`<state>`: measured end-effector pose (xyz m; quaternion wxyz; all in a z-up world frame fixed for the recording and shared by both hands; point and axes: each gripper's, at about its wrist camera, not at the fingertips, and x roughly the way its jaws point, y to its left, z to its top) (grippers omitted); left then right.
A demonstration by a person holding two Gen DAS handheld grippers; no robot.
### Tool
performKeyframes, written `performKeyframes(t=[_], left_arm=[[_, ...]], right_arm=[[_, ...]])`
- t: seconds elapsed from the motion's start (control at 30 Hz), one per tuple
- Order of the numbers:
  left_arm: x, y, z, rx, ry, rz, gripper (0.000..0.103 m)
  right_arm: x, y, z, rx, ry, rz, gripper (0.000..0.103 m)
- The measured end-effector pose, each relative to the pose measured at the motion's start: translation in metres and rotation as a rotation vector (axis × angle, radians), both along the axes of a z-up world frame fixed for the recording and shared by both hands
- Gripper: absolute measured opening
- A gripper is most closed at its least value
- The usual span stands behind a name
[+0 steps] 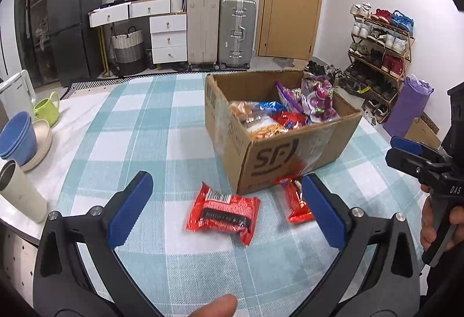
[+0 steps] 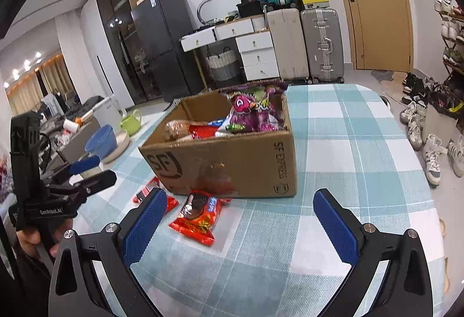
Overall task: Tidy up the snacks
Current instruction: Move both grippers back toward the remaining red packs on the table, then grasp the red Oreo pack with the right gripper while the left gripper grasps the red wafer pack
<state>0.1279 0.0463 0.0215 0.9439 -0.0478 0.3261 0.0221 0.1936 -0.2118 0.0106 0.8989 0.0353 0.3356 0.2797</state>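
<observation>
The brown cardboard box (image 1: 278,148) stands on the tabletop with the blue-and-white checked cloth (image 1: 145,128), and its walls hide the lower part of the snack bags inside, so I cannot count them. Two red foil snack packets lie on the cloth in front of the box. The wider red packet with a barcode (image 1: 223,214) lies with its long axis across the left wrist view. The narrower red packet (image 1: 295,201) points toward the box, and one blue pad partly covers it. The left gripper (image 1: 226,211) is wide open above the wider packet, holding nothing. The right gripper (image 2: 240,222) is also wide open and empty.
</observation>
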Motion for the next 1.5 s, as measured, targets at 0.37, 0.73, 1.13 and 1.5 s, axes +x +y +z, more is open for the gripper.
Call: performKeyframes(t=[0.37, 0.73, 1.13, 1.5], left_arm=[[0.014, 0.001, -0.023, 0.010, 0.073, 0.000, 0.102], [0.036, 0.008, -0.065, -0.011, 0.213, 0.003, 0.102], [0.049, 0.016, -0.087, -0.044, 0.254, 0.013, 0.102], [0.049, 0.024, -0.086, -0.054, 0.264, 0.010, 0.102]], right_arm=[[0.007, 0.015, -0.027, 0.012, 0.080, 0.031, 0.102], [0.011, 0.029, -0.051, -0.024, 0.133, 0.043, 0.102], [0.024, 0.059, -0.072, -0.062, 0.208, 0.056, 0.102], [0.047, 0.099, -0.082, -0.111, 0.248, 0.053, 0.102]])
